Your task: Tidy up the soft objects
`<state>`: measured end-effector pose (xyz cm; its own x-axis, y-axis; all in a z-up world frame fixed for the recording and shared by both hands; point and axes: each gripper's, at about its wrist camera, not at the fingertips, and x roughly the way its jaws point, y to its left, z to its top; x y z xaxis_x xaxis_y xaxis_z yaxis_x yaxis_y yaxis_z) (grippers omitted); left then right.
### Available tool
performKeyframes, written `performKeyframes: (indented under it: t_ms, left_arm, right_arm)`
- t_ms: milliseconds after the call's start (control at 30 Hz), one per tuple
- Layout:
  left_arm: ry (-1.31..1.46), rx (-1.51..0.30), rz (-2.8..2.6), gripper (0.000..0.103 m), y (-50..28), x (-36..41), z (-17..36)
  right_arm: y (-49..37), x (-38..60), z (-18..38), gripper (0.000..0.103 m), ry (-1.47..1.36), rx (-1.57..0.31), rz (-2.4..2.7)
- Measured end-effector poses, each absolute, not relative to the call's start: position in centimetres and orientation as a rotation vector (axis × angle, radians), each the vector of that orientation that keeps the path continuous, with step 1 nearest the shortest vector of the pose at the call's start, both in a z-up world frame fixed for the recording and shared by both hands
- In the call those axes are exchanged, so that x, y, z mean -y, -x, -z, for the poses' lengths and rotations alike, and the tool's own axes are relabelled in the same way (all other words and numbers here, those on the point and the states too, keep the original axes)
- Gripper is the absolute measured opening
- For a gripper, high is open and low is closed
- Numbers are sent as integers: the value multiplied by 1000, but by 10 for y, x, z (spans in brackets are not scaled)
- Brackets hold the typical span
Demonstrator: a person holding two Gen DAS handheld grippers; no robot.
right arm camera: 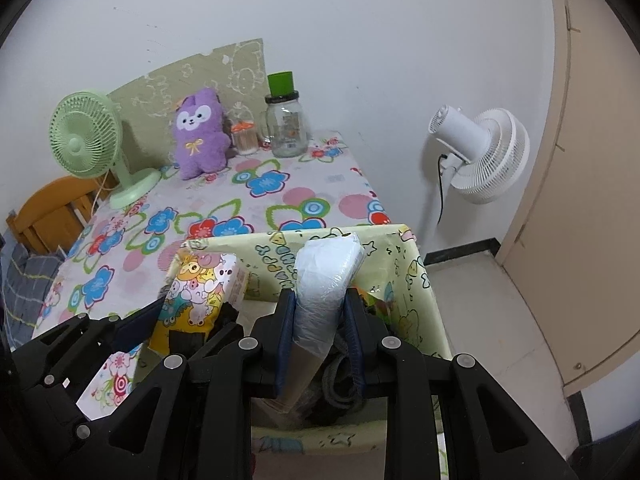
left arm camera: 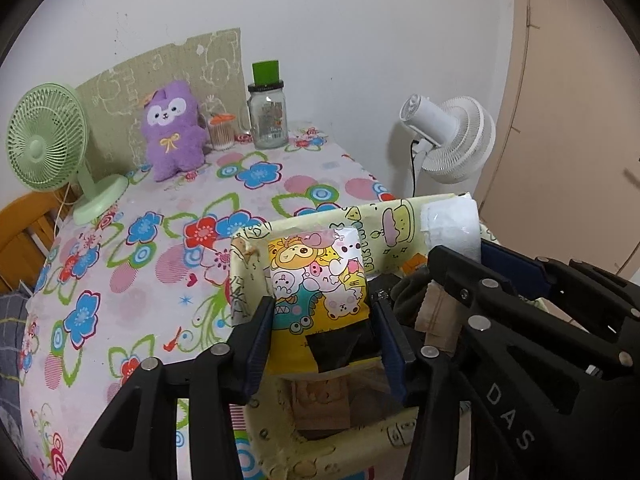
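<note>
We cannot make out what lies at the bottom of the box (left arm camera: 400,216), since the cartoon packet (left arm camera: 316,280) and the white bundle (right arm camera: 326,276) cover it and only dark cloth scraps show. The label on the glass jar (left arm camera: 269,120) is too small to read. The wooden chair (right arm camera: 52,208) is largely hidden behind the table (left arm camera: 120,240).

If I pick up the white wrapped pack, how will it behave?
The white wrapped pack probably squashes: it narrows between the right gripper jaws. Its glossy film may be slippery. It likely is light for its size.
</note>
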<state>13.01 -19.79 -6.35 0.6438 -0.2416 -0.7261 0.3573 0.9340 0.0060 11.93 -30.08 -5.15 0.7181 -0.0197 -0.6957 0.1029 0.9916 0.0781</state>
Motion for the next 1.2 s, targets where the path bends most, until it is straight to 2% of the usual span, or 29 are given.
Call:
performKeyframes:
  t_ms: [100,433,500,567,667,1200]
  left_arm:
    - [-160,-808,336,68,-133,199,65]
    - [-195,-796,380,74,-131,196,62]
    - [-191,-792,380,77,-130,194,61]
    - [-185,-793,363,85,-129,190,58]
    - [-166,-786,373,88,-128,183,56]
    - [-125,-738,297,97,-103,133,43]
  right_arm:
    - [-124,303,55,27,-125,-777,64]
    - [-136,295,62,30,-126,-791,35]
    - [-137,293,61,37,-139,-797,9]
    - [-136,292,59,58,-146,-791,12]
    - [-131,289,56,73,-146,-762,40]
    - [-97,255,39,86,-133,-715,43]
